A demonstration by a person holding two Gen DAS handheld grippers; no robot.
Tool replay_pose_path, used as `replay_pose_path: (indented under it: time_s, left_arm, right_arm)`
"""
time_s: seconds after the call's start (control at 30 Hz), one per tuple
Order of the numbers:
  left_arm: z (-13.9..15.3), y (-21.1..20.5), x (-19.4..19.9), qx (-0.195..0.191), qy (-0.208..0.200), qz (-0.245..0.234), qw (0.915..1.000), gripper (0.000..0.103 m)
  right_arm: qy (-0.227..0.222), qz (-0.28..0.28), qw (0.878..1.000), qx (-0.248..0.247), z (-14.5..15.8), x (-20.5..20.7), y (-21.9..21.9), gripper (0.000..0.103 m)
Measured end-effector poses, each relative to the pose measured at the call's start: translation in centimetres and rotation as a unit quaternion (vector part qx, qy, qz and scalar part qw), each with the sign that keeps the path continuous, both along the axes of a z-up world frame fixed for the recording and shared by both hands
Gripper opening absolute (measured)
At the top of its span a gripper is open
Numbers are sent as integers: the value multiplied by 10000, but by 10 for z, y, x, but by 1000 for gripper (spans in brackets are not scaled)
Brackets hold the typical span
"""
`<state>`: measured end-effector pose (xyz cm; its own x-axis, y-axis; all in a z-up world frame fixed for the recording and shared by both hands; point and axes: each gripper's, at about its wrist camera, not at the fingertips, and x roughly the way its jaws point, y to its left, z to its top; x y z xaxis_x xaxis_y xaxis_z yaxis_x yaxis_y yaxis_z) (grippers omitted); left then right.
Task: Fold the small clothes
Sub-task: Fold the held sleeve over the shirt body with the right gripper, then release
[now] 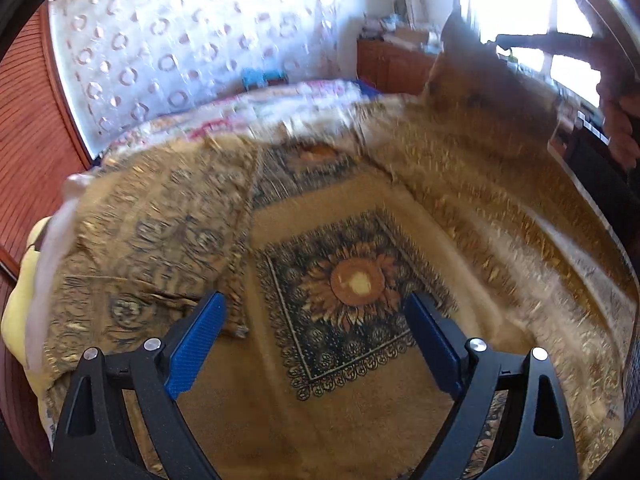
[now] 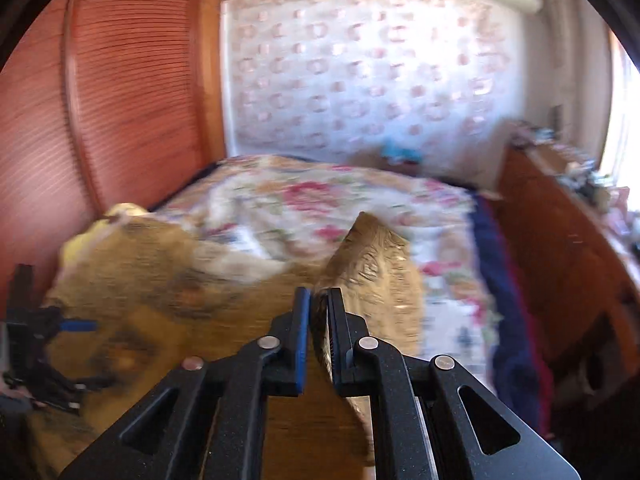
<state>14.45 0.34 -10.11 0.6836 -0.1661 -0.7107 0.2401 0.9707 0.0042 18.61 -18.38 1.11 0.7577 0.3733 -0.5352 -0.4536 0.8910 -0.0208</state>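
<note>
The golden patterned cloth (image 1: pixel 352 280) lies spread over the bed (image 2: pixel 320 208), and in the left wrist view it fills nearly the whole surface, its sunflower square lying flat in the middle. Along the cloth's left side a fold runs up from just beside the left claw's blue fingers, and the fabric left of it is rumpled. At the bed's left edge a yellow pillow (image 1: pixel 20 300) shows from under the cloth, hard against the reddish slatted headboard (image 2: pixel 120 92). Beyond the cloth's far edge the flowered bedspread (image 2: pixel 304 200) lies bare up to the patterned wall (image 2: pixel 360 72). A wooden cabinet (image 2: pixel 560 216) stands along the bed's right side, apart from it, with a dark blue strip of bedding between them.

The left claw (image 1: pixel 316 344) hangs over the flat middle of the cloth, its fingers spread wide with nothing between them, pointing toward the far edge of the bed.

The right claw (image 2: pixel 319 336) is closed on a corner of the cloth, which stands up in a peak beyond the fingertips, raised clear of the bedspread behind it. In the left wrist view the person's right hand (image 1: pixel 620 128) shows at the far right, near the bright window (image 1: pixel 520 12), with cloth sloping up toward it. Both views are blurred.
</note>
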Motion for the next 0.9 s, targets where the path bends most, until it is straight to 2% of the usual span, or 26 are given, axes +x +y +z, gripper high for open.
replay_pose_path:
  time_s: [0.1,0.3,0.47,0.63,0.8,0.9]
  left_arm:
    - [17,10,-11,-276,-306,9,9992,92]
    - [42,19,-25,-501,-678,75,9964,92]
    - [51,20,-40,-669,-781,60,9947,92]
    - [54,14,-49,-733,-849,-13,9937,92]
    - [51,8,-52,-732,-829,-89,9938,92]
    - [46,8,-51,-751,-754,-99,9943,92]
  right_arm:
    - [54,158,9998,105,3,-8,4,36]
    - [59,-69,9999,-101,-3,-11,-13,37]
    - [361,-290,9985,-281,-19,-2,-11,37]
    - [770,-278,9942,-698,-51,0,-8,37]
    - [1162,-345,9852,-1213,-76,29,4,38]
    - [1200,-316,9835,-1313,-84,35,8,41]
